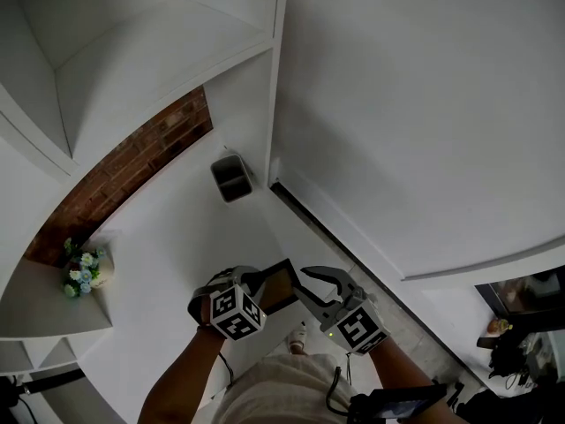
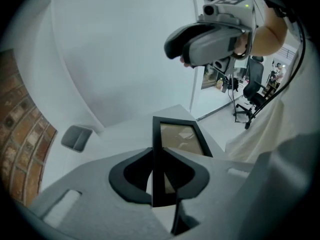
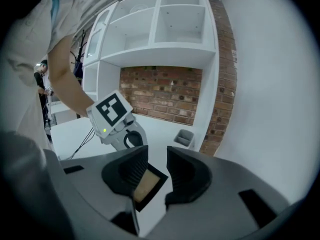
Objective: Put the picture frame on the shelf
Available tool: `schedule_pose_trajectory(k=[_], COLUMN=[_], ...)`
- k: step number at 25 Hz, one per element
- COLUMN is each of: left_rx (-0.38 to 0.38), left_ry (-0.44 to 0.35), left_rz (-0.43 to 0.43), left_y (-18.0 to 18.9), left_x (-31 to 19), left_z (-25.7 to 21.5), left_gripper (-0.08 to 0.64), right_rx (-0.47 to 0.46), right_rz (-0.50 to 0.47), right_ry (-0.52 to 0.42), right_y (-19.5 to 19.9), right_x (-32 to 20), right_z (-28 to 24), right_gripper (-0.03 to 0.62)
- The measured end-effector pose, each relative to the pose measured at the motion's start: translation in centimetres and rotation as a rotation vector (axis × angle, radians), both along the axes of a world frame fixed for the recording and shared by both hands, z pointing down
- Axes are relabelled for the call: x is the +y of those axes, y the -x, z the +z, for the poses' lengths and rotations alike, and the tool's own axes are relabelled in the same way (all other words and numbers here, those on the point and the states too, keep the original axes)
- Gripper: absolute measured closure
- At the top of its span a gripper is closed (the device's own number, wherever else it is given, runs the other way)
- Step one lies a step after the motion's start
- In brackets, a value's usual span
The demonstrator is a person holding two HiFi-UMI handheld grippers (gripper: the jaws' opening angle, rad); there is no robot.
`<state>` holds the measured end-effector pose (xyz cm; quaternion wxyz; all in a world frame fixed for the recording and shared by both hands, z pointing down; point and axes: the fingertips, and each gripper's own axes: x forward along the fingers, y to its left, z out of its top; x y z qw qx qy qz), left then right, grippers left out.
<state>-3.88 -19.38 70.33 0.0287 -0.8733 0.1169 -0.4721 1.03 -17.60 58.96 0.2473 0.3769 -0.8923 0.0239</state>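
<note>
A black picture frame (image 1: 279,285) with a tan insert hangs above the white counter (image 1: 177,237). My left gripper (image 1: 260,284) is shut on the frame's near edge, and in the left gripper view the frame (image 2: 180,136) runs edge-on between the pads of that gripper (image 2: 161,160). Just right of it my right gripper (image 1: 306,283) stands open. In the right gripper view a corner of the frame (image 3: 146,185) shows in the gap of that gripper (image 3: 157,169), close to the left pad, with neither pad pressing on it.
A small grey bin (image 1: 231,177) stands on the counter at the foot of the brick wall (image 1: 132,166). A pot of flowers (image 1: 81,270) sits at the left. White shelf compartments (image 3: 160,24) rise above the brick. An office chair (image 2: 252,91) stands far off.
</note>
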Motion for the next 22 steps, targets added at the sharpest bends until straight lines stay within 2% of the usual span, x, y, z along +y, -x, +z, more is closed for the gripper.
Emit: schedule_pose_trajectory(k=[3,7,13,18,22], left_rx=[0.01,0.016,0.014,-0.009,-0.011], left_ry=[-0.032,-0.071,-0.143,-0.181,-0.224], left_rz=[0.0,0.008,0.027,0.041,0.045], left_y=[0.1,0.3,0.3,0.1,0.0], left_x=[-0.2,0.0,0.3,0.5,0.4], left_z=[-1.9,-4.4,-8.9,-12.1,-14.4], left_gripper=[0.491,0.491,0.491,0.491,0.491], right_rx=[0.121,0.238,0.474,0.576,0.617], right_rz=[-0.097,-0.182,-0.343,-0.419,-0.446], right_ry=[-0.034,-0.094,-0.226,-0.307,-0.339], right_y=[0.9,1.8,3.2,4.3,4.8], right_x=[0.0,-0.4,-0.8,-0.9,-1.2], right_z=[0.4,-0.3,-1.6,-3.5,-5.2], right_gripper=[0.45,0.449,0.448,0.448,0.448])
